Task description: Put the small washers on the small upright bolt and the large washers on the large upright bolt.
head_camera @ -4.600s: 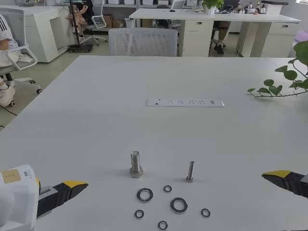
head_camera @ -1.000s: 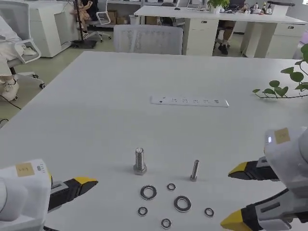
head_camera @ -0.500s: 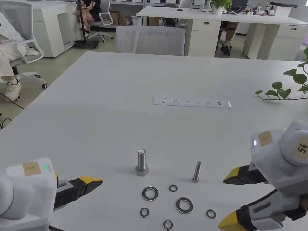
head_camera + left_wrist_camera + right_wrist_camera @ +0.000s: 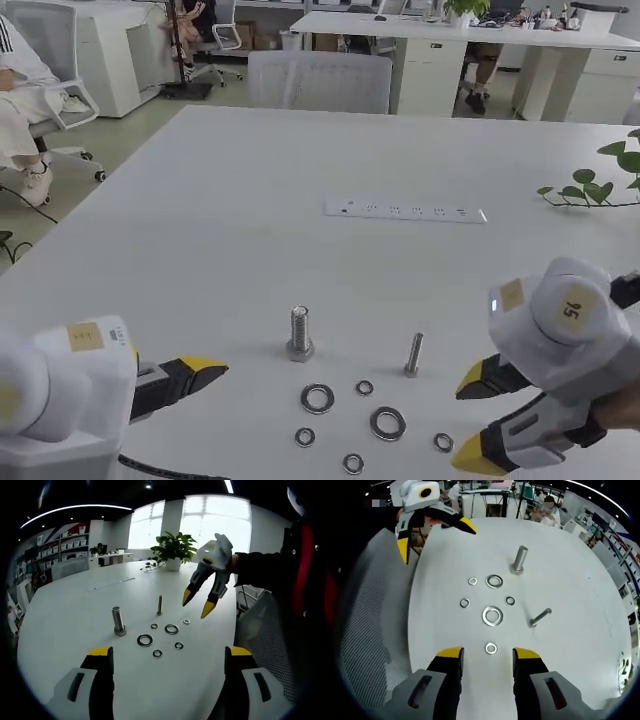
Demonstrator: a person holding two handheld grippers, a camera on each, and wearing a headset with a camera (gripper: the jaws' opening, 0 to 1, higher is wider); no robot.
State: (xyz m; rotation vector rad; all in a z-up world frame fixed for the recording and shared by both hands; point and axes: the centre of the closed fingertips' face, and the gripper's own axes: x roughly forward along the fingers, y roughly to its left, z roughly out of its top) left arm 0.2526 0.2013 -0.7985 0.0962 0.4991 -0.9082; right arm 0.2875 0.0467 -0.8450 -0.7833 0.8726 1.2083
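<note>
Threaded steel large bolt (image 4: 301, 333) stood upright on smooth white table (image 4: 250, 230), slim small bolt (image 4: 413, 355) to its right. Flat shiny rings lay near of bolts: two large washers (image 4: 318, 398), four small washers (image 4: 364, 387). Left gripper (image 4: 168, 651) jaws were spread wide, empty. Right gripper (image 4: 463, 425) jaws were parted, empty, right of washers.

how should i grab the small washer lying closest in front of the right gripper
Take the small washer by its outer rim, one jaw tip on each opposite edge, coming straight down with the right gripper. It lies flat and thin on the table, so there is no raised face to pinch; the tips likely need to touch the tabletop. Its neighbours lie apart, leaving room.
</note>
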